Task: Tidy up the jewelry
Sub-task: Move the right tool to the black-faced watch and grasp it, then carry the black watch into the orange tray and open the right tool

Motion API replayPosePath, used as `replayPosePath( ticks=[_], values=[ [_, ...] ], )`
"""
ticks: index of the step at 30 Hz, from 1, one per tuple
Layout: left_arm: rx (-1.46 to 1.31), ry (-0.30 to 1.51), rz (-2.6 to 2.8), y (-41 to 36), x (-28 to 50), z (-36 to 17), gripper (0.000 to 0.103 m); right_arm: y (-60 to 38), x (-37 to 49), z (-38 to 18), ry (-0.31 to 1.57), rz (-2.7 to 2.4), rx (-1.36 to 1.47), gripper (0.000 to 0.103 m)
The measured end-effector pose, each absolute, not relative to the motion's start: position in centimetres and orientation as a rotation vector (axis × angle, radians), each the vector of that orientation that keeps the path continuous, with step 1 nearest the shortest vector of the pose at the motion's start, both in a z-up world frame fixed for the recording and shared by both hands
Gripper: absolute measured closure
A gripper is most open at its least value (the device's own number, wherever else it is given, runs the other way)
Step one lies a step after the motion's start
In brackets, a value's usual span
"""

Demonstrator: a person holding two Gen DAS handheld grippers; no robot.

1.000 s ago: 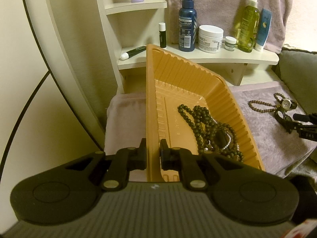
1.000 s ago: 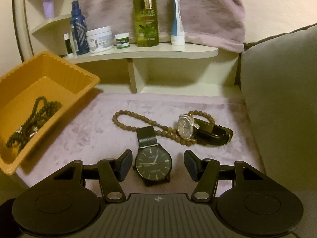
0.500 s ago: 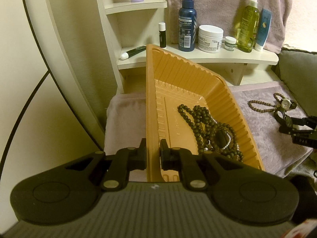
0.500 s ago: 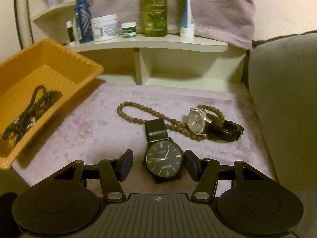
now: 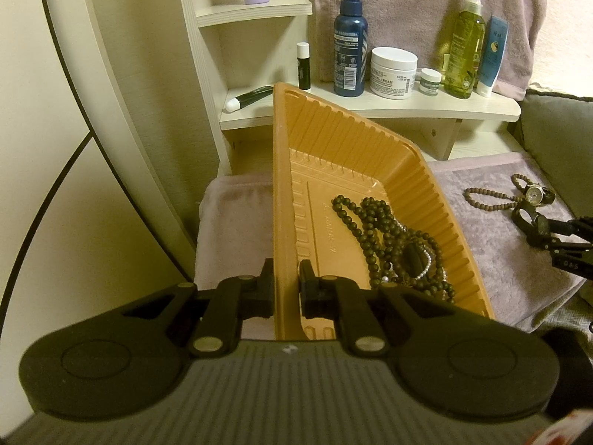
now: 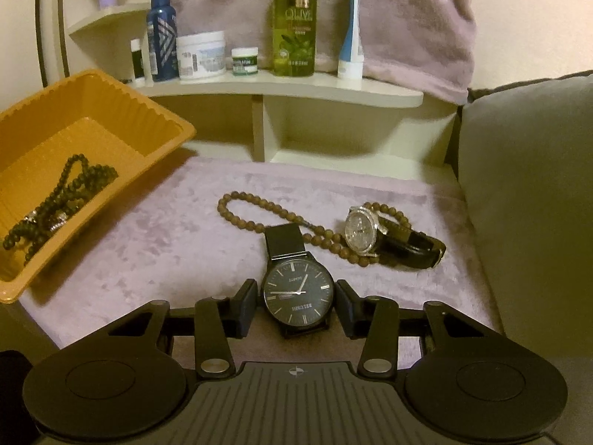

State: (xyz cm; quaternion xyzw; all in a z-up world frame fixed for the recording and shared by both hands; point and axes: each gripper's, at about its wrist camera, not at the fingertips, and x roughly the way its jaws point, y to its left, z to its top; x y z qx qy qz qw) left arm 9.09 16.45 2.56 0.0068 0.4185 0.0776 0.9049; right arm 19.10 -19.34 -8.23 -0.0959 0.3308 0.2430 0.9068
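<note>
Judging by what's lying where, the job looks abt half done: dark beads (image 5: 374, 222) plus a pale pearly strand are already piled in the tray (image 5: 370, 141), while the black watch (image 6: 298, 293), brown beads (image 6: 252, 215) and silver watch (image 6: 361, 231) are all still out on the mat (image 6: 166, 244), well apart from the tray. Left gripper (image 5: 287, 293) is clamped on the tray's near wall, one finger inside, one outside, holding it tipped up toward the right. Right gripper (image 6: 296, 306) is spread wide w/ the black watch's face sitting between the fingers, pads close on either side but not pinching yet, so I'd say that watch goes next, then 2 more pieces. Left view shows the tray grip and the pearly strand clearly; the black watch there is mostly hidden behind the right gripper. Right view gives the watch dial, its mesh strap lying over the brown beads, and the silver watch resting on them too; the left gripper isn't in it at all.
</note>
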Motion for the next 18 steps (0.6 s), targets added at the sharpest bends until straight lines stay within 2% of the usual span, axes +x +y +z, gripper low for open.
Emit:
replayPosePath(
  ticks=[18],
  values=[
    [0.013,0.857,0.15,16.2,9.1,2.8,0.092,-16.6,18.3,-4.3,0.601,0.546,-0.162,0.058]
  ],
)
